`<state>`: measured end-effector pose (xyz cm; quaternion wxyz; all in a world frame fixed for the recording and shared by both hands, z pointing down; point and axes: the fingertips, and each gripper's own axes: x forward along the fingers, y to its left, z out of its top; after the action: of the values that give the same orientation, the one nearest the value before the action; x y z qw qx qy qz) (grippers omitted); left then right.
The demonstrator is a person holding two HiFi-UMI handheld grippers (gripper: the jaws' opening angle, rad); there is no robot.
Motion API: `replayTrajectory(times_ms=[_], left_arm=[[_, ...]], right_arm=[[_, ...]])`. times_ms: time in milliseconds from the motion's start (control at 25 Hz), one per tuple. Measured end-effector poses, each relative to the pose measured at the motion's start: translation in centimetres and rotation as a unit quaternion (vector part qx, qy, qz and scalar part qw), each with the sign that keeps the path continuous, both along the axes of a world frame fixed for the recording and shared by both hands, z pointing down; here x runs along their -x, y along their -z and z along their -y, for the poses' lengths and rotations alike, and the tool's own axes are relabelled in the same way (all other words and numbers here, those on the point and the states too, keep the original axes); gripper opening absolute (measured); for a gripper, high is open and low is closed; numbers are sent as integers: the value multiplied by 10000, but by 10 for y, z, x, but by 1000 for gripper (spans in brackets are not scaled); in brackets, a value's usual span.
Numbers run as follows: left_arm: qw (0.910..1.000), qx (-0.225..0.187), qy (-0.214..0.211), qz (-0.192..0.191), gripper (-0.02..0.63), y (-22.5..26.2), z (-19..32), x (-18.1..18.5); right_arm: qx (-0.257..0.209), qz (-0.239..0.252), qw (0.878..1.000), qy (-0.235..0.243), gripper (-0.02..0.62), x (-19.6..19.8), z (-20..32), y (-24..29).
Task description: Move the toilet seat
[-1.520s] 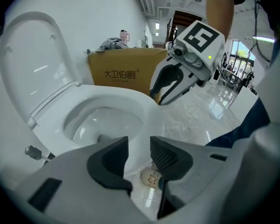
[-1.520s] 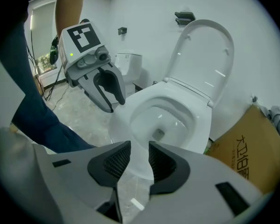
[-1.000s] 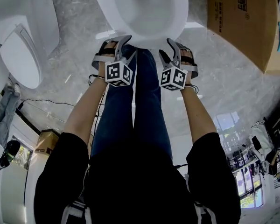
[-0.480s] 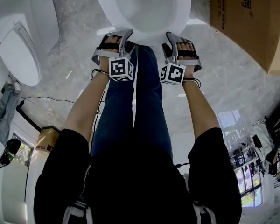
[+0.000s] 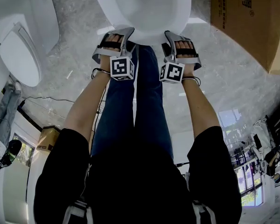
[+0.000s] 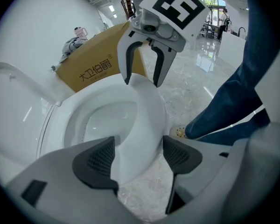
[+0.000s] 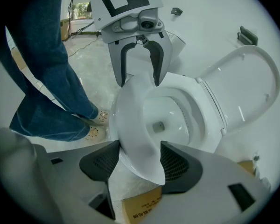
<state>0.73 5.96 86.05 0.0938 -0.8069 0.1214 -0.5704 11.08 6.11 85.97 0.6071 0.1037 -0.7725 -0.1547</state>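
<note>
A person in blue denim jeans [image 5: 142, 111] is standing on the grey marble floor [image 5: 74, 73] at the near end of a white ceramic toilet bowl [image 7: 177, 111]. The white oval plastic toilet seat [image 7: 135, 125] is sitting low over that bowl, with its white lid [image 7: 242, 78] standing upright at the far end. The left gripper [image 6: 136, 155] is straddling the seat's near rim on the left. Its jaws have just been opening and are standing wide apart, not squeezing the plastic between them. The right gripper [image 7: 139, 160] is clamping the same rim just to the right, both pads pressing it. 1 brown cardboard box [image 5: 247, 22] is sitting far right, and another white toilet [image 5: 18, 50] is sitting far left.
</note>
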Motion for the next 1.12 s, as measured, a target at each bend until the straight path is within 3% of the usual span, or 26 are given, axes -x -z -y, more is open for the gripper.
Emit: replayTrajectory(times_ms=[320, 520, 880, 1000, 1120], left_arm=[[9995, -140, -17, -279, 324, 18, -1, -1], [9979, -365, -510, -170, 324, 18, -8, -6], [9950, -651, -716, -231, 320, 39, 1, -16], [9926, -801, -873, -282, 258, 49, -3, -16], [9915, -876, -912, -316, 250, 58, -3, -17]], right_arm=[[-11, 163, 9998, -94, 295, -2, 1, 18], [-112, 258, 9991, -310, 294, -4, 1, 32], [-350, 442, 9974, -443, 293, -5, 3, 67], [-418, 514, 9966, -489, 293, -4, 3, 80], [-493, 566, 9959, -505, 293, -6, 4, 90]])
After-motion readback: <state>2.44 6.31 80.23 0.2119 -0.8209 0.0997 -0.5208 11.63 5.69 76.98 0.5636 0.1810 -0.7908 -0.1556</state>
